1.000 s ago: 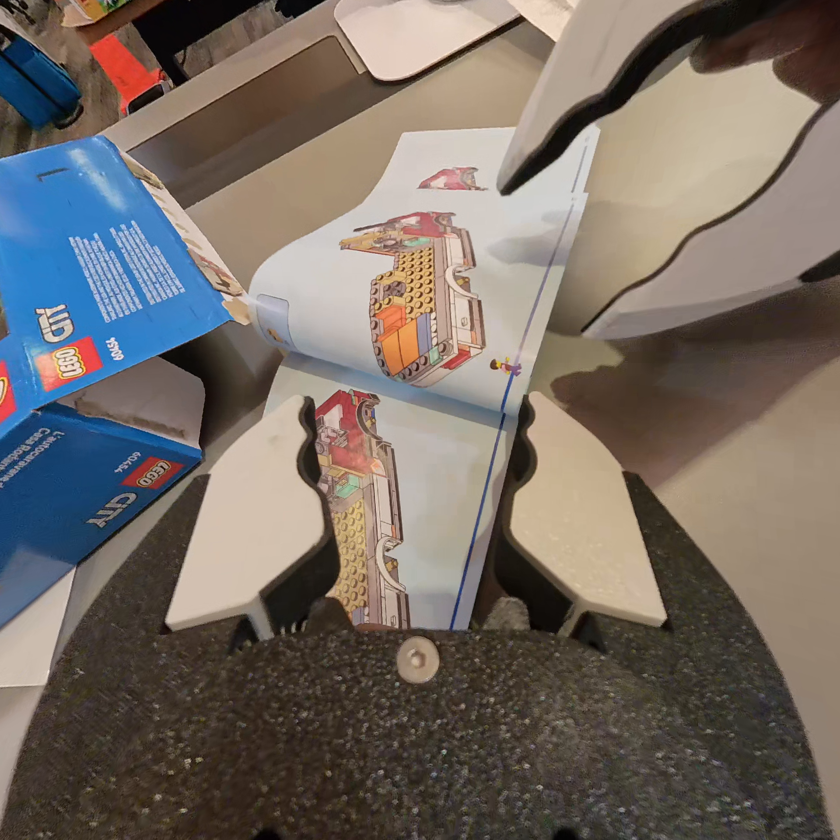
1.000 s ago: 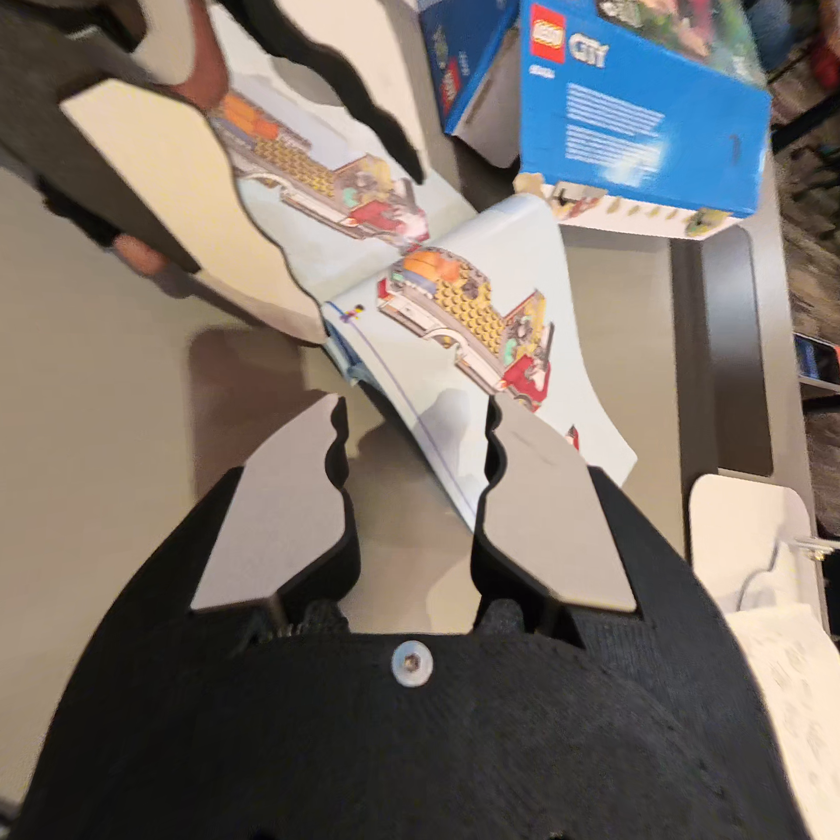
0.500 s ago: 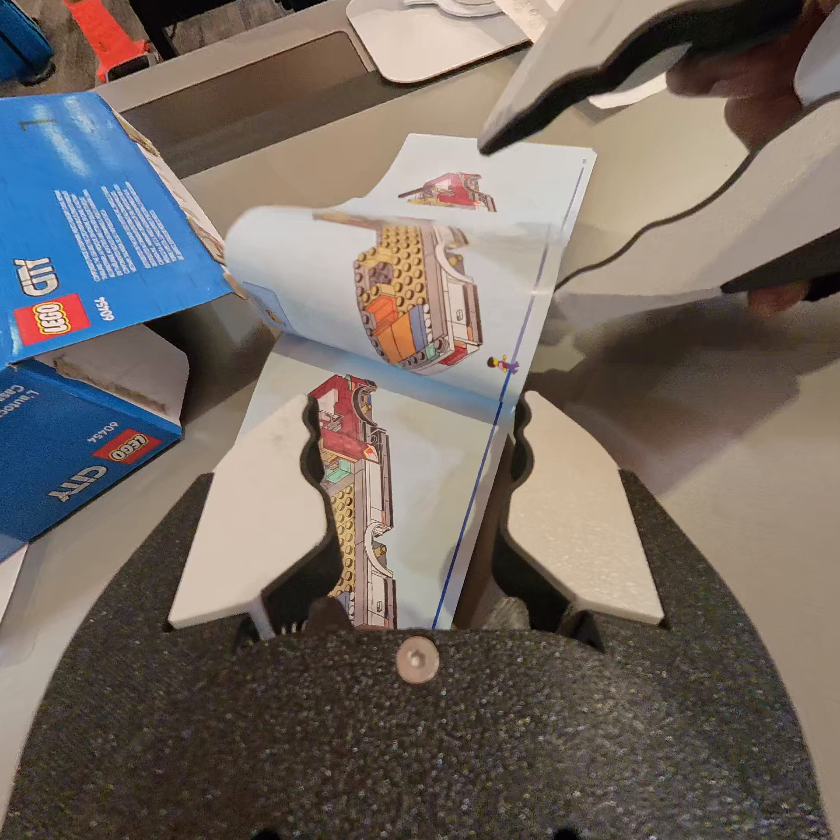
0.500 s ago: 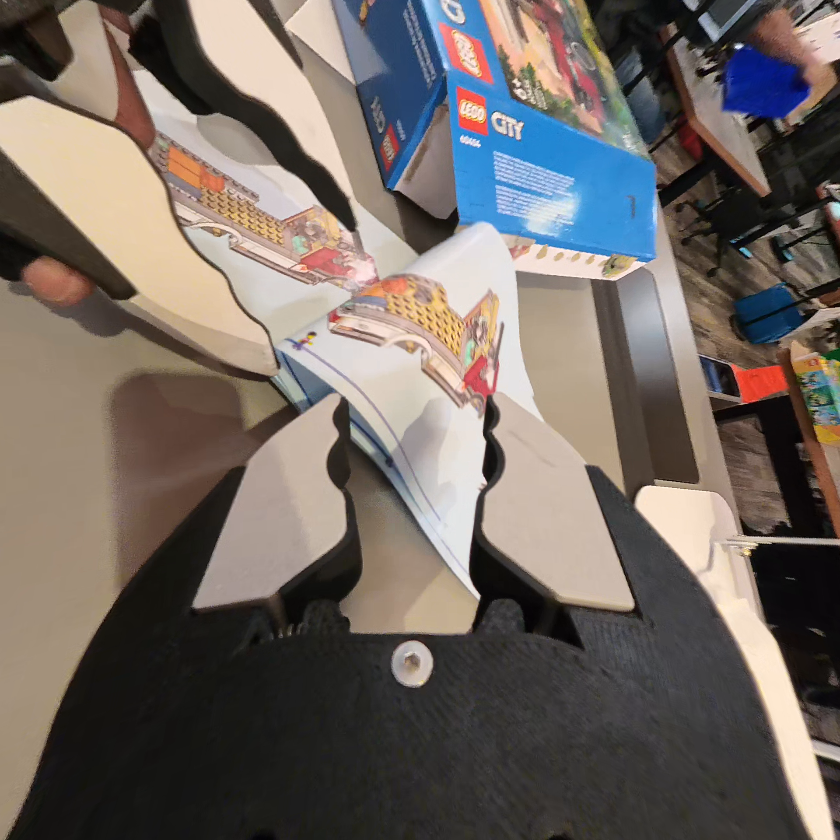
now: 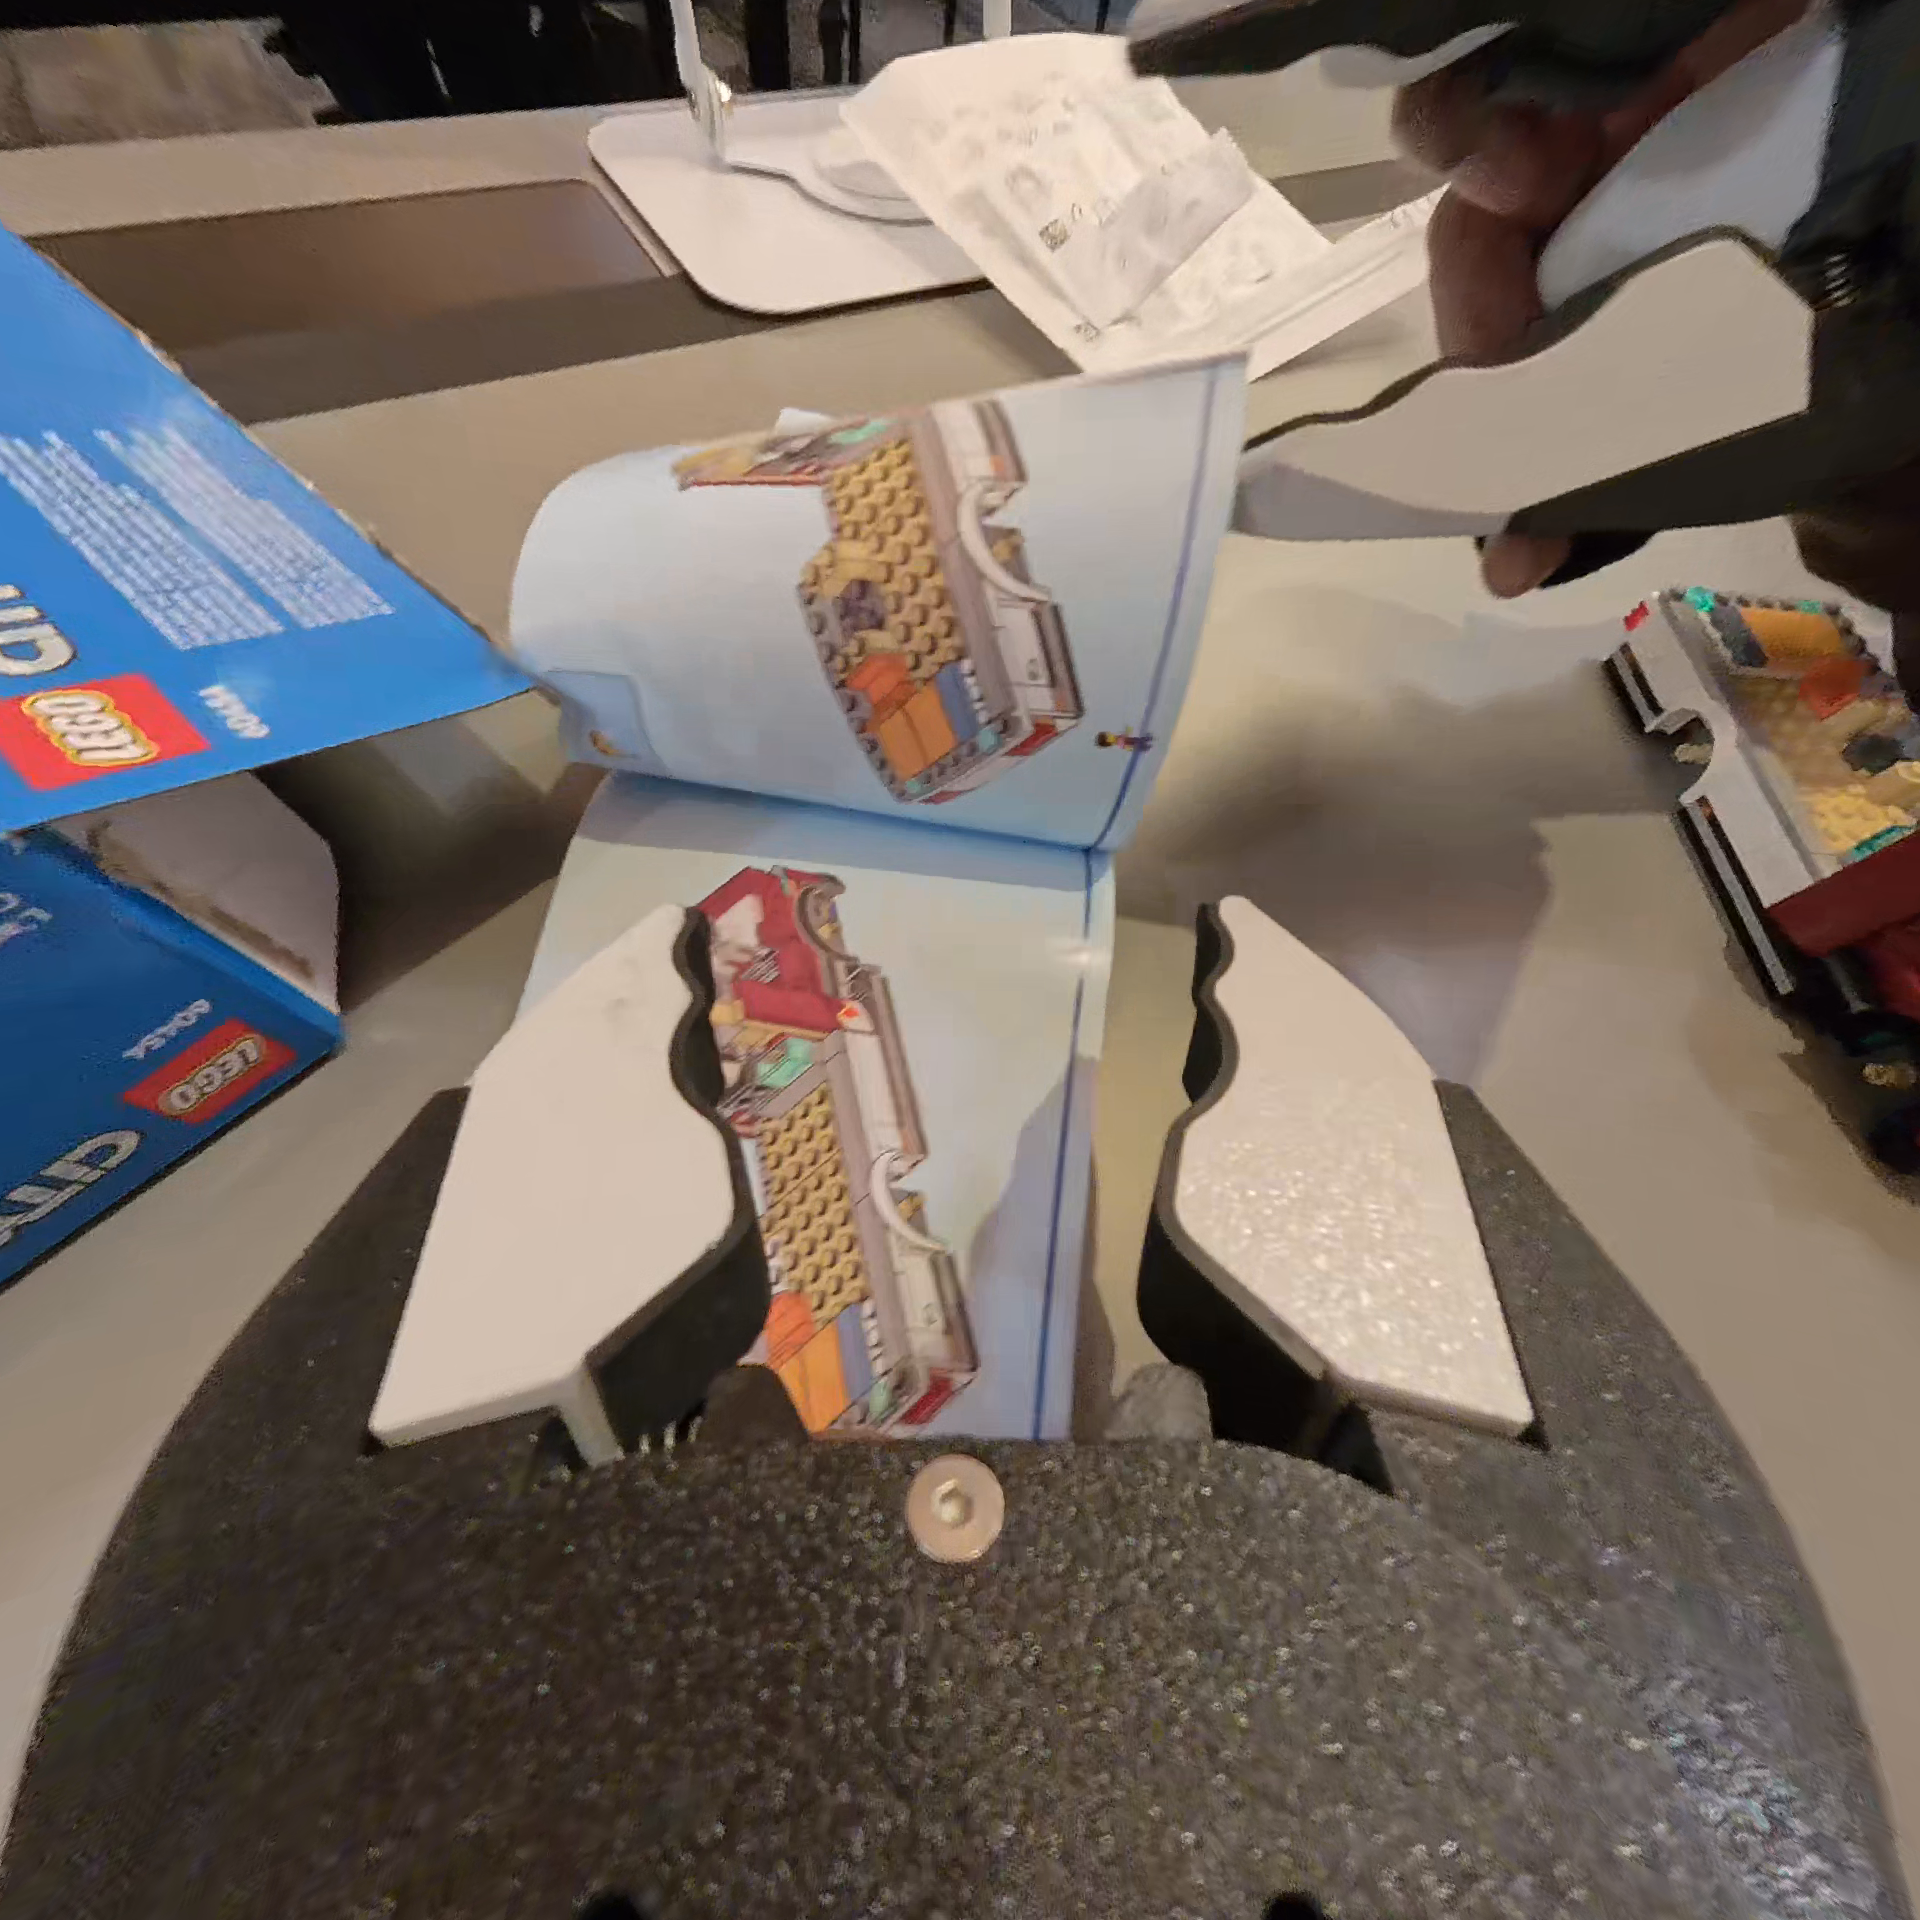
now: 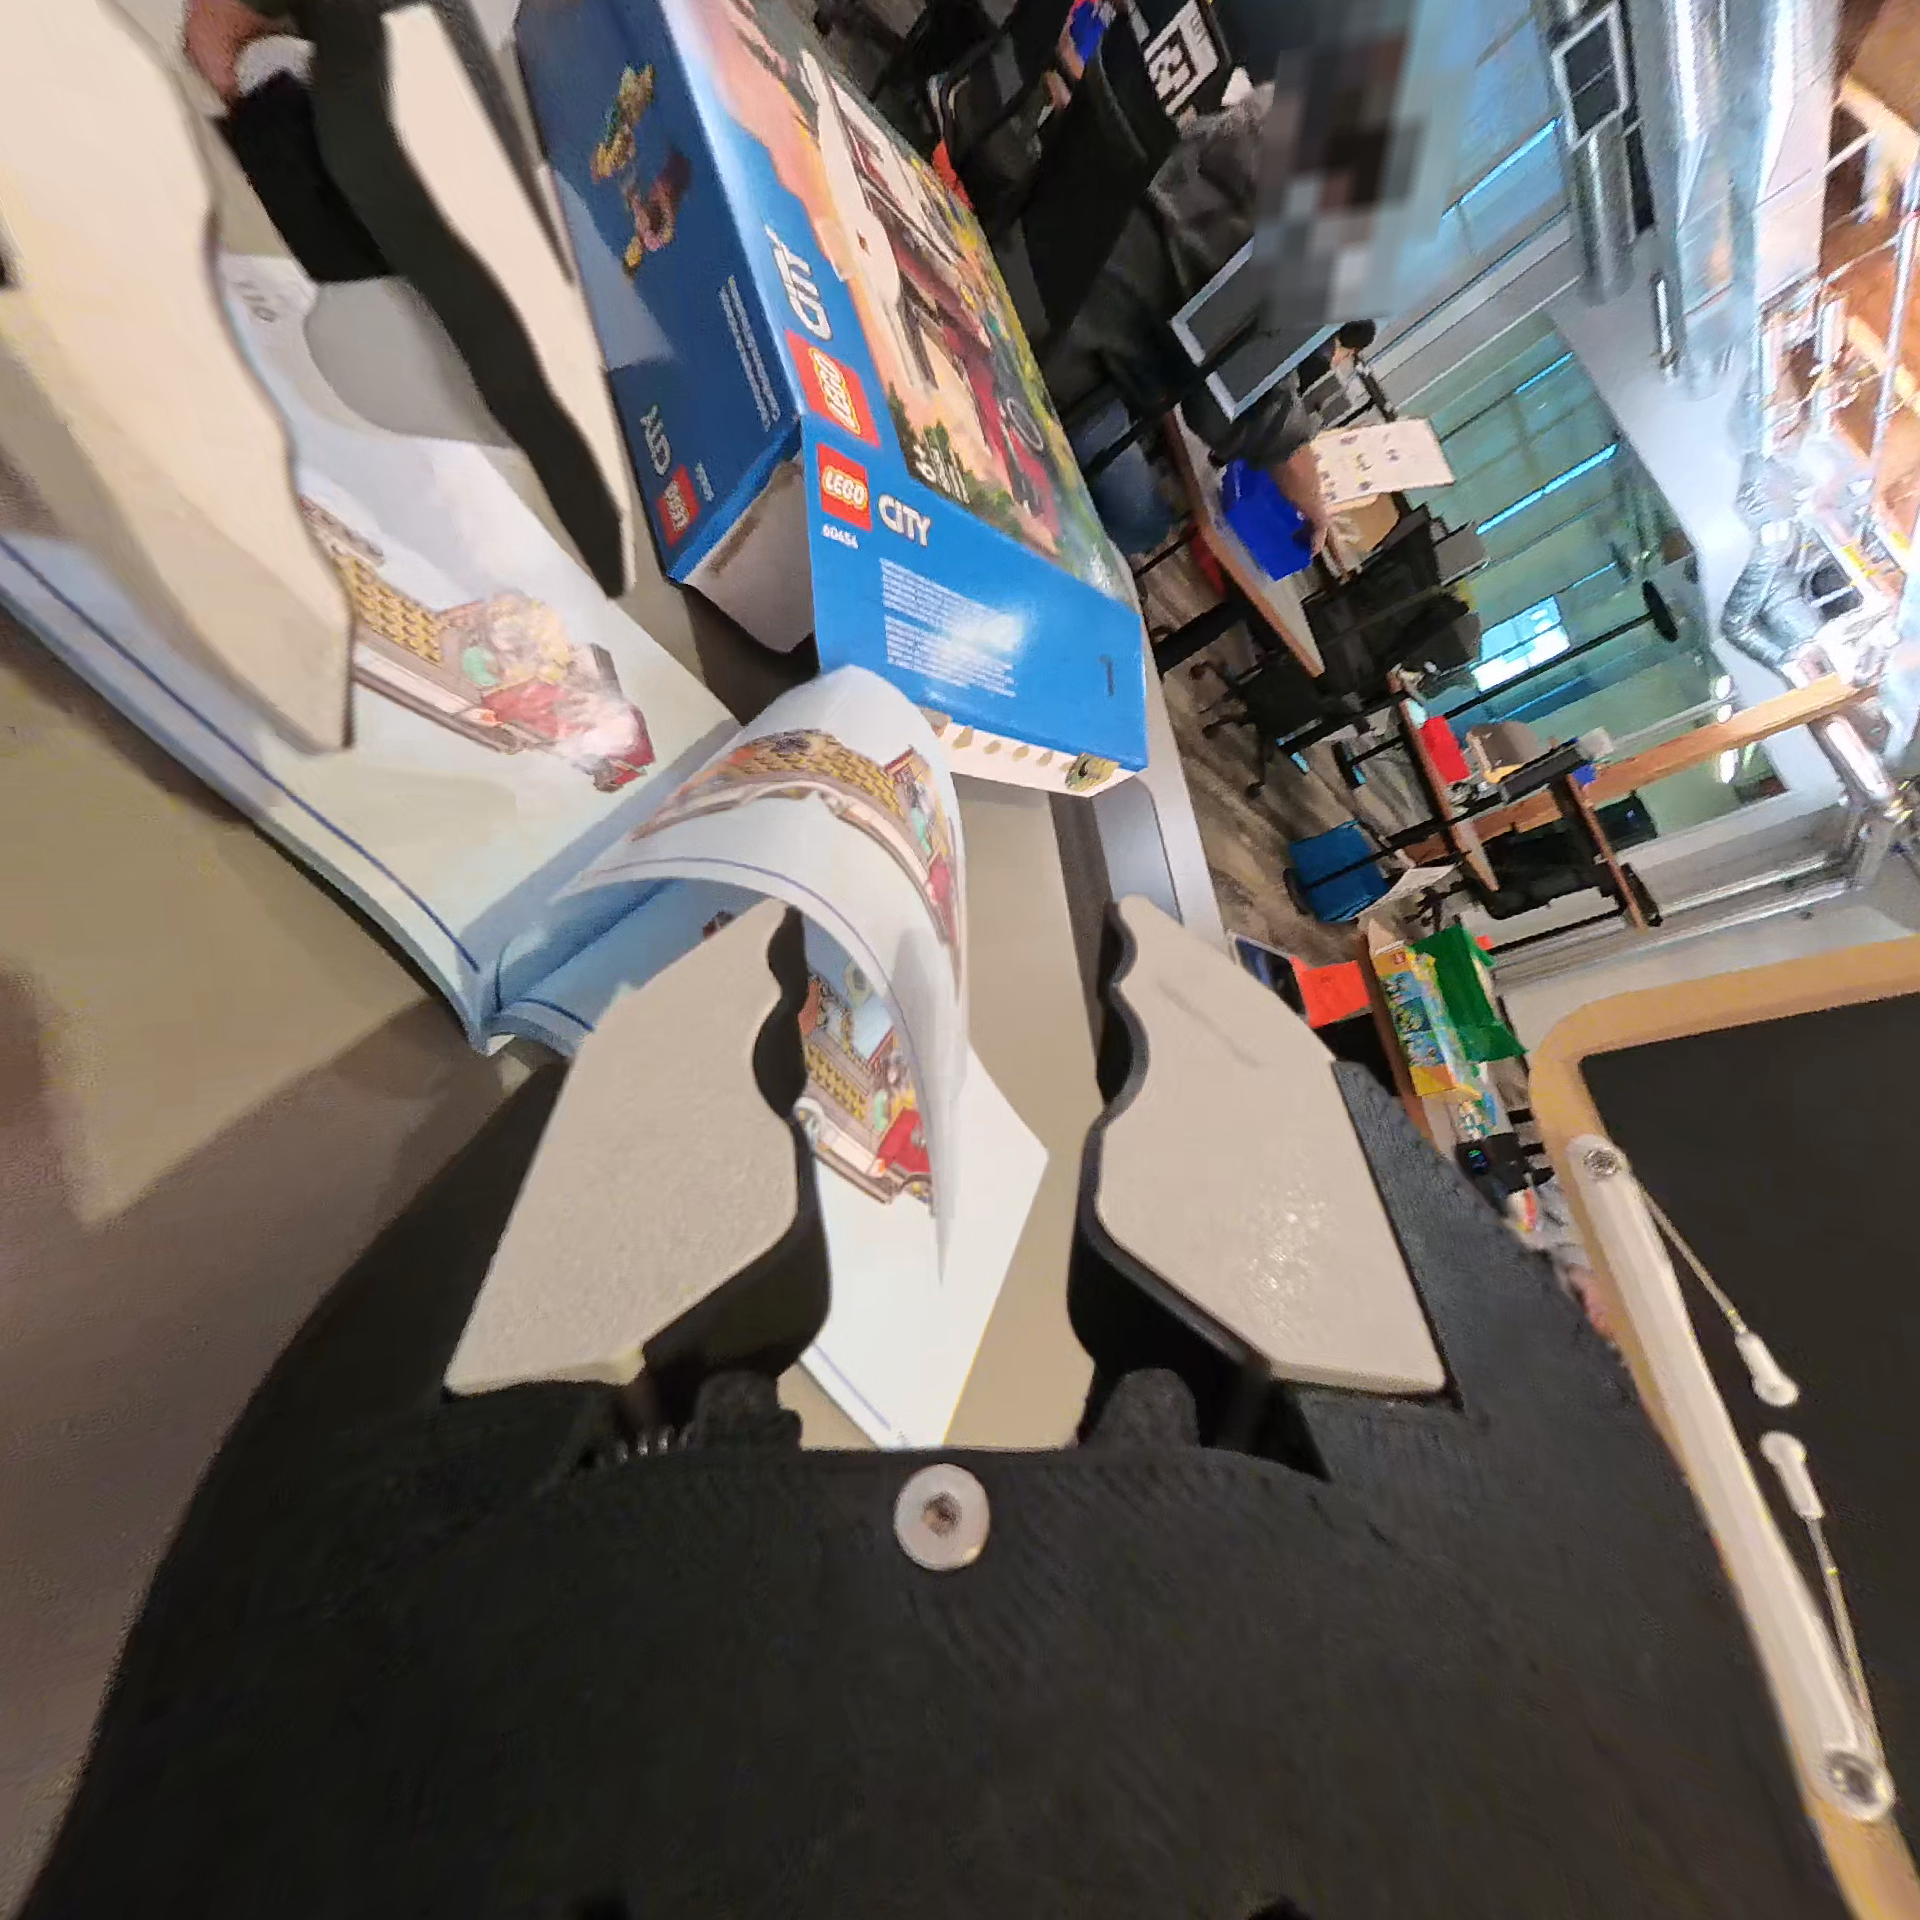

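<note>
Since the earlier frame the booklet's (image 5: 831, 1049) loose page (image 5: 862, 613) has risen into a tall curl. Left gripper (image 5: 951, 920) spread above the booklet's flat near page — gripping nothing. Right gripper (image 6: 945, 925) spread beside the curled page (image 6: 831, 800), unclamped; blue box (image 5: 156, 582) just left of booklet.

A smooth grey-beige table (image 5: 1299, 1039) carries everything. An open instruction booklet (image 5: 935, 1039) with pale blue illustrated pages lies flat under and between the left jaws, one page curling up ahead of them. Left of those jaws rests an opened blue cardboard box (image 5: 135, 1039). To their right sits a partly built brick model (image 5: 1787, 810). Far ahead lie white printed papers (image 5: 1122, 208) and a flat white stand base (image 5: 748, 197).
</note>
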A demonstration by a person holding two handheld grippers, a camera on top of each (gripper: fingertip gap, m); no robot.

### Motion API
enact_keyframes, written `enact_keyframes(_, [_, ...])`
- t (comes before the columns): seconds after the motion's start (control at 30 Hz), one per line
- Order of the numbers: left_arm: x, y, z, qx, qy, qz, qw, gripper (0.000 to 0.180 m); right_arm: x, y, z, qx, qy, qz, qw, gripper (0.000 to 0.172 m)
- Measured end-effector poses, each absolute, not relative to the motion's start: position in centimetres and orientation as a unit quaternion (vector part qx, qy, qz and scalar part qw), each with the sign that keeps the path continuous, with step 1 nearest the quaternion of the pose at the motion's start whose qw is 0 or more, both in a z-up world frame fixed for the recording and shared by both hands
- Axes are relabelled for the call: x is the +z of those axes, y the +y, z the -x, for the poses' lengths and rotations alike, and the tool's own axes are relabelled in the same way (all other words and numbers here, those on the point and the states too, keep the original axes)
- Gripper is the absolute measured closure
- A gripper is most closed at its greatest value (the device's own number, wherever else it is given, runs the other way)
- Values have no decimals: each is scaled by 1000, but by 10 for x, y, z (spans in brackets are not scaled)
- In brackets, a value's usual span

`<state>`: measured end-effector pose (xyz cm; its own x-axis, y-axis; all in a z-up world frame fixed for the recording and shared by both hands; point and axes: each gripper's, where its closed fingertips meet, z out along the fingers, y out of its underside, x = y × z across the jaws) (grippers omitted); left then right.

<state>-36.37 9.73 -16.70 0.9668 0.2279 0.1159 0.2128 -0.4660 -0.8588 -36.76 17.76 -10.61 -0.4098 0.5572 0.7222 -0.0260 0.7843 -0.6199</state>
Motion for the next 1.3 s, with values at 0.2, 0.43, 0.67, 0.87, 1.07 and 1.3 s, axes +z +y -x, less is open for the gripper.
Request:
enact_keyframes(0.2, [-197, 73, 392, -54, -157, 887, 431, 89, -115, 189, 368, 193, -795, 89, 568, 136])
enact_keyframes(0.43, [-203, 65, 397, -62, -178, 887, 422, 89, -117, 193, 367, 153, -788, 52, 595, 169])
enact_keyframes(0.67, [-203, 64, 396, -59, -179, 885, 426, 90, -128, 197, 374, 122, -786, 33, 605, 157])
enact_keyframes(0.87, [-204, 65, 396, -55, -178, 886, 424, 90, -127, 197, 370, 111, -771, 11, 627, 157])
enact_keyframes(1.07, [-204, 65, 394, -60, -176, 886, 426, 89, -124, 190, 365, 80, -756, -45, 648, 172])
enact_keyframes(1.3, [-200, 66, 387, -70, -179, 878, 438, 88, -122, 182, 347, 36, -741, -109, 661, 172])
